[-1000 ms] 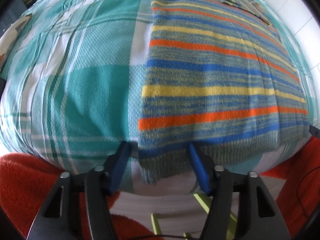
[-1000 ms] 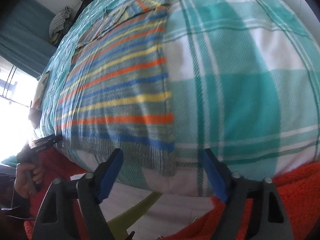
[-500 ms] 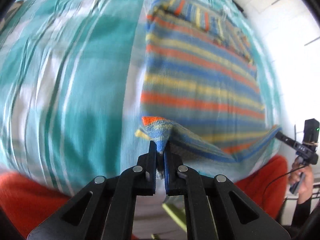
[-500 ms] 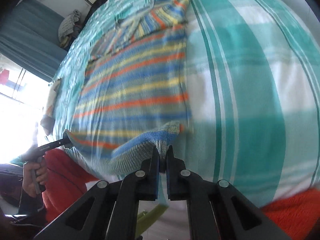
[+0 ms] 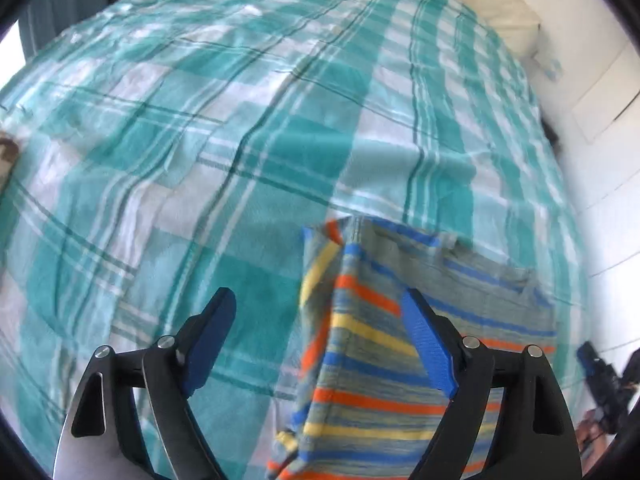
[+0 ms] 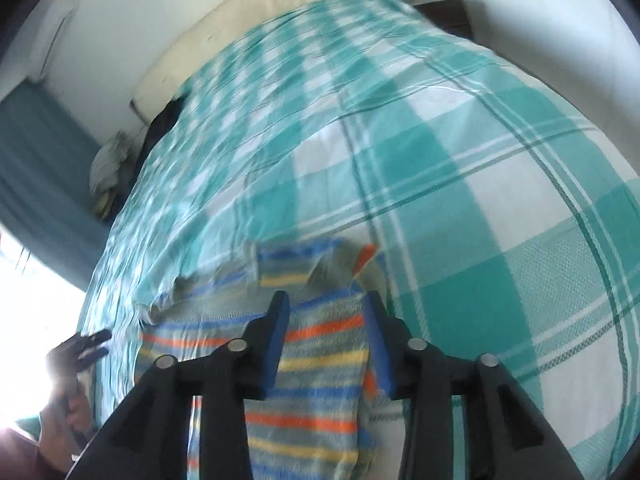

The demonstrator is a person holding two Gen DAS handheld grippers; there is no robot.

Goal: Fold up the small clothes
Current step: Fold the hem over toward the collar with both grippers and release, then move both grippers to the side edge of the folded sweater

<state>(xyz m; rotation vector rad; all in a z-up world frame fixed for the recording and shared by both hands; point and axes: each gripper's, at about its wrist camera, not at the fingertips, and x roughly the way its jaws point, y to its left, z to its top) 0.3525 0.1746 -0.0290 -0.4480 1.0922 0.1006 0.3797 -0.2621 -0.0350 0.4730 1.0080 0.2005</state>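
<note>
A small striped knit sweater (image 5: 384,360), grey with blue, orange and yellow bands, lies folded over on itself on the teal plaid bedspread (image 5: 240,160). My left gripper (image 5: 316,312) is open and empty above the sweater's left edge. In the right wrist view the sweater (image 6: 312,360) lies under my right gripper (image 6: 326,308), which is open with nothing between its fingers, above the sweater's right edge. The other gripper shows at the edge of each view.
A cream headboard cushion (image 5: 496,4) runs along the far side of the bed by a white wall. A bundle of cloth (image 6: 108,168) and a dark item lie at the bed's far left corner. A teal curtain (image 6: 36,184) hangs at the left.
Both grippers shut on the sweater's bottom hem corners, carried them up the bed over the sweater, and have now opened and let go. The sweater now lies folded over.
</note>
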